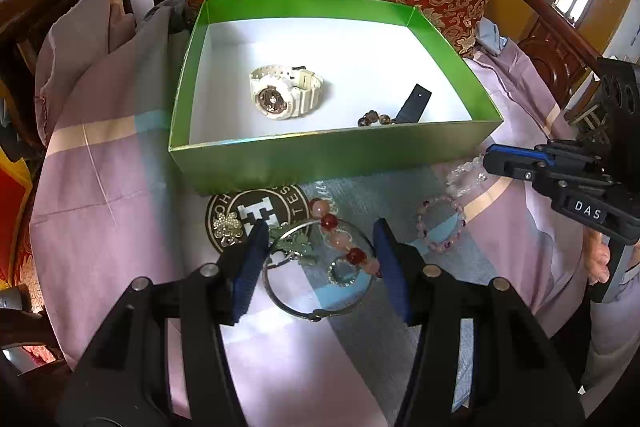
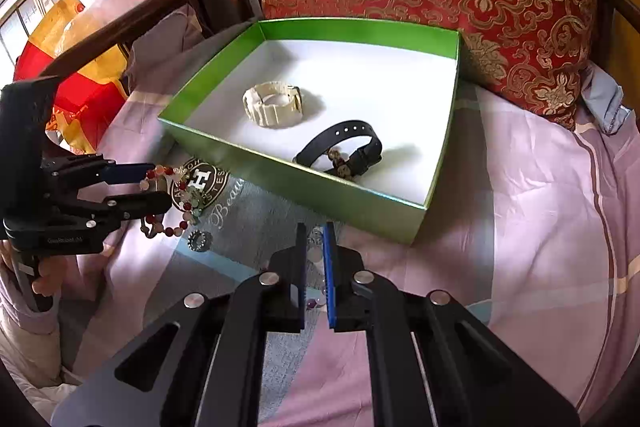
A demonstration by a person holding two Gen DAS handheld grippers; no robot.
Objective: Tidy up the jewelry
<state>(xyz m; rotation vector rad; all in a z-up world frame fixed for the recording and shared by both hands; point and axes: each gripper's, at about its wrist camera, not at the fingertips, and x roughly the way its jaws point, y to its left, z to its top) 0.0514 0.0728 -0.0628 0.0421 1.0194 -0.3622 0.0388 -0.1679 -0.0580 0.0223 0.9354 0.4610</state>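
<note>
"DAS" label on right tool (image 1: 494, 163) — "Beau…" on bedsheet (image 2: 224, 213)

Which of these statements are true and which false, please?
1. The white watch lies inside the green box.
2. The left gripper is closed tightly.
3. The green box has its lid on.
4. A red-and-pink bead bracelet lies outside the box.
1. True: the white watch lies in the green box.
2. False: the left gripper is open, its fingers either side of the jewelry.
3. False: the box is open on top.
4. True: the red-and-pink bead bracelet lies on the cloth.
</note>
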